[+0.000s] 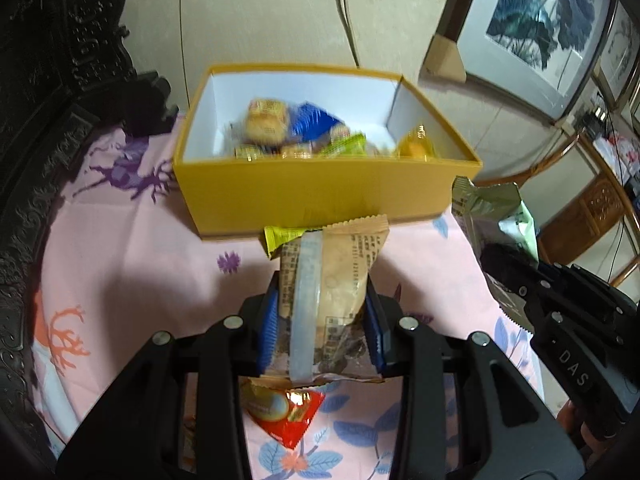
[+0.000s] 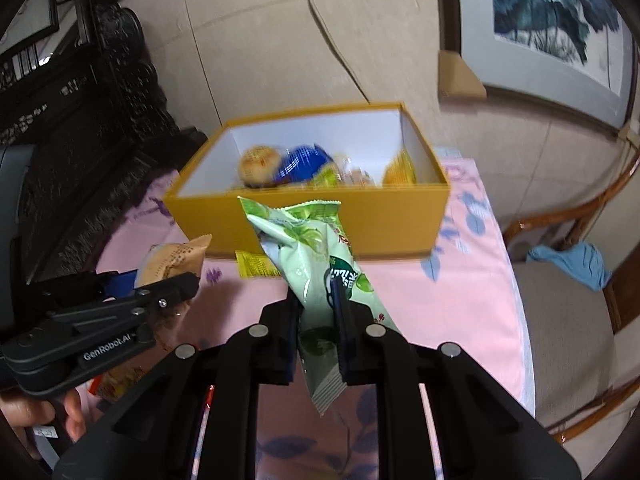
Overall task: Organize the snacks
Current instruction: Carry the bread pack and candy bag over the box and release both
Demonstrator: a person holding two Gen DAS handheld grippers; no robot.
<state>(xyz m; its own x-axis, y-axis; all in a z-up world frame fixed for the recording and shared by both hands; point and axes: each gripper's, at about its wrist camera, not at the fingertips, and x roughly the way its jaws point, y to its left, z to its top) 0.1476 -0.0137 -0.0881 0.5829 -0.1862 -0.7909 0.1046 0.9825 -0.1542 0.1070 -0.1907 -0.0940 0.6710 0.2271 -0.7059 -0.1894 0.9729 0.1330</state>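
While dark carved furniture (image 1: 60, 80) filled the far left of both views, the table (image 1: 140, 240) carried a pink cloth printed with purple and blue leaves, and a yellow box (image 1: 320, 196) with a white inside stood on it toward the wall. Inside the box lay several snacks: a round golden pastry pack (image 1: 266, 120), a blue wrapper (image 1: 316, 120), a small green pack (image 1: 348, 146) and an orange-yellow pack (image 1: 418, 146) against the right end. Just in front of the box a small yellow-green sachet (image 1: 284, 238) lay on the cloth. The left tongs (image 1: 320, 308) were clamped on a tan snack packet (image 1: 340, 272), its blue pads pressing both sides and its crimped top edge reaching toward the near wall of the box; the packet was held above the cloth. Below those tongs a red wrapper (image 1: 288, 412) lay on the table. Further right, the right tongs (image 2: 318, 312) were pressed together on a pale green snack bag (image 2: 316, 256), which stuck up and forward with its torn-looking top just before the box wall and its lower end hanging under the pads. A person's fingers (image 2: 74, 412) showed at the handle of the left tongs. At the right a framed blue painting (image 2: 552, 12) leaned against the wall, and a wooden chair (image 2: 568, 320) with a blue cloth (image 2: 572, 264) on its seat stood beside the table
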